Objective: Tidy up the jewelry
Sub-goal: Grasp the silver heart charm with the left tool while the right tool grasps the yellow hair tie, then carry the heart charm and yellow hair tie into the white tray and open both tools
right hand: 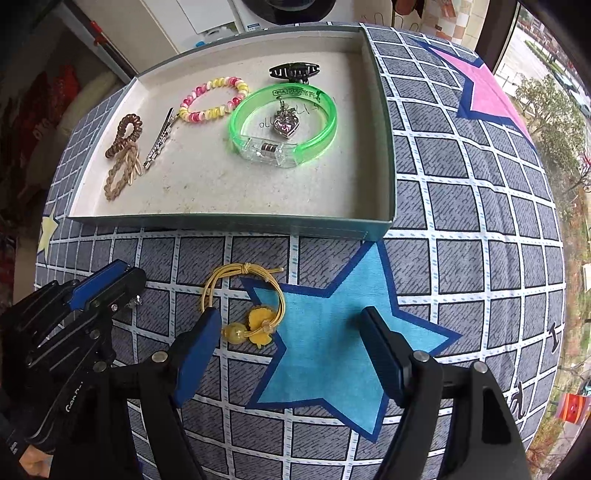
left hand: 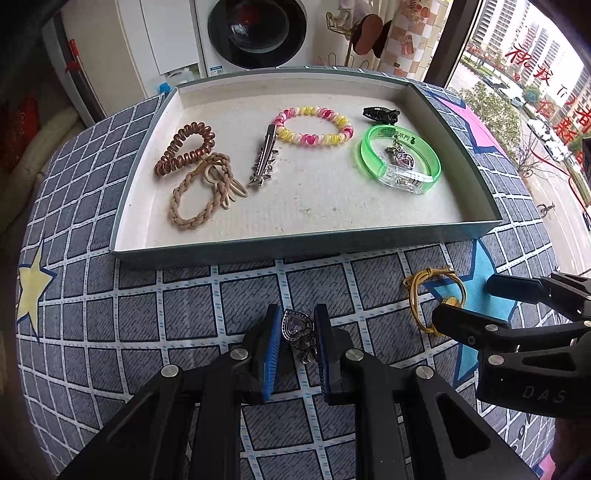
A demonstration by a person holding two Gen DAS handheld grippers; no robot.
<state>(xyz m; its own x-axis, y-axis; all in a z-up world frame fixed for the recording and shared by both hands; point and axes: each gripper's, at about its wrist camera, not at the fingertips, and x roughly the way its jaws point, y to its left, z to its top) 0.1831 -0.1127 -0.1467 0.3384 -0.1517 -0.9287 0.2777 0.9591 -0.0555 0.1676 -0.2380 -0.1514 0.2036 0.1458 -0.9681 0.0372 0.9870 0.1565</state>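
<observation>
My left gripper (left hand: 295, 334) is shut on a silver heart pendant (left hand: 295, 326) with a purple stone, low over the checked cloth in front of the box (left hand: 295, 245). My right gripper (right hand: 291, 332) is open above a yellow elastic hair tie (right hand: 245, 295) with yellow beads; the tie lies on the cloth, near its left finger (right hand: 201, 347). The box holds a brown coil tie (left hand: 186, 149), a braided beige tie (left hand: 199, 192), a silver clip (left hand: 264, 157), a pink-yellow coil bracelet (left hand: 314, 123), a green bangle (left hand: 400, 157) with a second heart pendant (left hand: 402, 158) inside it, and a black claw clip (left hand: 380, 114).
The cloth has a blue star (right hand: 332, 343), a pink star (right hand: 484, 88) and a pale yellow star (left hand: 31, 291). The box floor has bare room in its front middle (left hand: 314, 206). A washing machine (left hand: 258, 33) stands behind; a window is at the right.
</observation>
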